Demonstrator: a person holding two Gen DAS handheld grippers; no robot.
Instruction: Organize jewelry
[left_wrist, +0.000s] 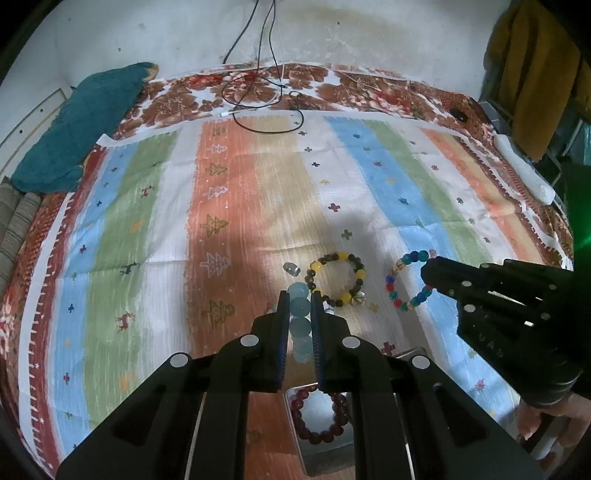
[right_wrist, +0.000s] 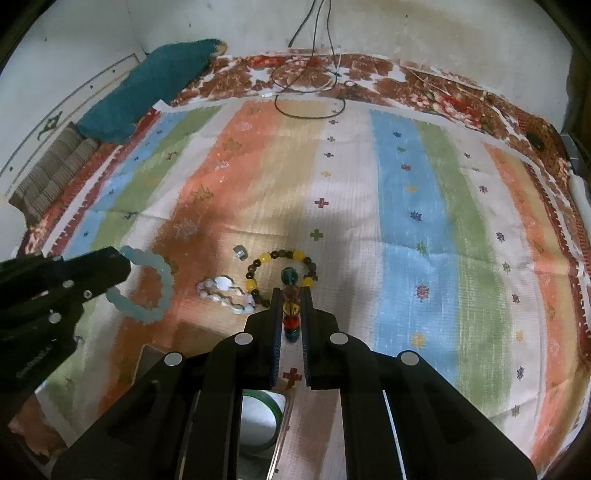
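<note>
Left wrist view: the left gripper has its fingers clenched on a pale blue bead bracelet, seen edge-on as a column of beads between the pads. Landmark for all positions is the yellow-and-dark bead bracelet, which lies flat on the striped cloth covering the bed. Just left of the landmark lies a small clear bead. To its right, the right gripper grips a multicoloured bead bracelet at that loop's right side. Nearer the camera than the landmark, below the left gripper, a grey tray holds a dark red bead bracelet.

Right wrist view: the right gripper has its fingers closed tightly on the multicoloured bead bracelet, directly in front of the landmark bracelet. Left of the landmark lies a pink-and-white shell bracelet; further left the pale blue bracelet hangs from the left gripper. Far beyond the landmark, black cables loop on the bed by the wall, with a teal pillow to their left.
</note>
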